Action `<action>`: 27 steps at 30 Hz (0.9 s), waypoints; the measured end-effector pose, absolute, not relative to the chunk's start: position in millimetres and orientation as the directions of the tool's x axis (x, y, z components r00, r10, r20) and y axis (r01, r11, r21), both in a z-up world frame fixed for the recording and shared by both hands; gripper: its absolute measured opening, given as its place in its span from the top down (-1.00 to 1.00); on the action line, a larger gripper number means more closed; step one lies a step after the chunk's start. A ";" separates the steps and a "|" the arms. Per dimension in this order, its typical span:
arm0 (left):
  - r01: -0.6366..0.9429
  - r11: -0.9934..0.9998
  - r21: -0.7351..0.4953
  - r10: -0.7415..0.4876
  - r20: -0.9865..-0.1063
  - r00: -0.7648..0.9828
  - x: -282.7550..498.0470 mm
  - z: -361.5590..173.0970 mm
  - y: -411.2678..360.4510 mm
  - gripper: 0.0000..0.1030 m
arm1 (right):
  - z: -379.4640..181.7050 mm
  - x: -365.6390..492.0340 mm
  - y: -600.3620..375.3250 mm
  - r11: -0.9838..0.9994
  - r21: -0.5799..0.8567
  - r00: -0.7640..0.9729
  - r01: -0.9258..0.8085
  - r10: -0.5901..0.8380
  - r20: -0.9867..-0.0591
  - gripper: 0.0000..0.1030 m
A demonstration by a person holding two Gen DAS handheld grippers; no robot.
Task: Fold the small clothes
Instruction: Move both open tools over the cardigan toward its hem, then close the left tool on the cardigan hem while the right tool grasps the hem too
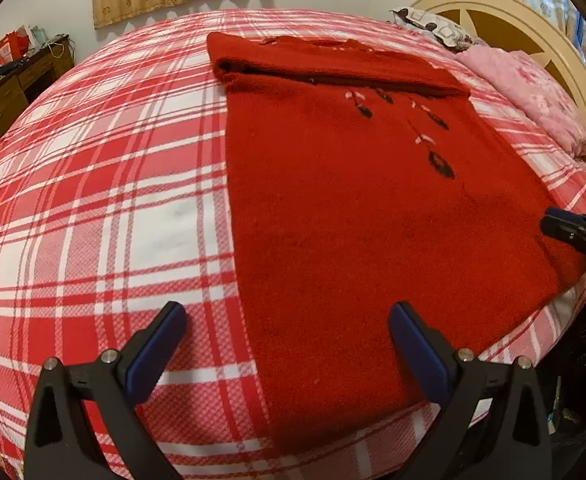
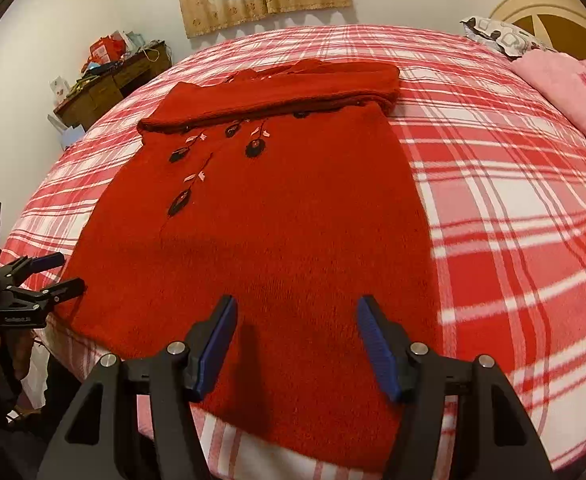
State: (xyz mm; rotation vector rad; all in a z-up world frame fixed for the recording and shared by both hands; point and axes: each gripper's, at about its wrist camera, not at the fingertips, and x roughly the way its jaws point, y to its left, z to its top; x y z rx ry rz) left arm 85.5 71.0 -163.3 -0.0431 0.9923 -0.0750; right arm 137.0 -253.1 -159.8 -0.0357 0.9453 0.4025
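Note:
A red knit sweater (image 1: 353,220) with dark flower embroidery lies flat on the plaid bed (image 1: 93,200), its sleeves folded across the chest. My left gripper (image 1: 289,312) is open above the sweater's left hem corner. One finger is over the sheet and the other over the knit, with nothing between them. It also shows at the left edge of the right wrist view as the left gripper (image 2: 59,274). My right gripper (image 2: 297,304) hangs open and empty over the sweater (image 2: 261,220) near its hem. The right gripper (image 1: 551,220) juts in beside the sweater's right edge.
A pink blanket (image 1: 533,92) and a patterned pillow (image 1: 433,26) lie by the cream headboard (image 1: 505,12). A cluttered wooden desk (image 2: 109,80) stands past the bed's far left side. The bed's front edge (image 2: 253,452) runs just below the hem.

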 end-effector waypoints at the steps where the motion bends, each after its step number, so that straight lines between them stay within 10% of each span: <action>1: 0.043 0.996 -0.072 -0.084 -0.835 0.543 84.4 -163.4 71.0 -1.00 | -160.1 134.2 -255.0 0.925 0.152 0.517 -0.349 0.325 -0.792 -0.23; 13: 0.015 0.982 -0.187 -0.166 -0.831 0.531 59.2 -165.8 80.5 -0.71 | -163.7 121.6 -261.1 0.926 0.164 0.546 -0.340 0.337 -0.767 -0.23; 23: 0.045 0.967 -0.251 -0.236 -0.810 0.537 48.2 -166.6 72.5 0.65 | -159.1 122.1 -269.0 0.924 0.194 0.550 -0.329 0.354 -0.757 -0.23; 27: 0.047 0.960 -0.278 -0.257 -0.793 0.553 48.4 -161.8 78.5 0.79 | -151.3 121.0 -285.2 0.937 0.192 0.566 -0.291 0.330 -0.755 -0.23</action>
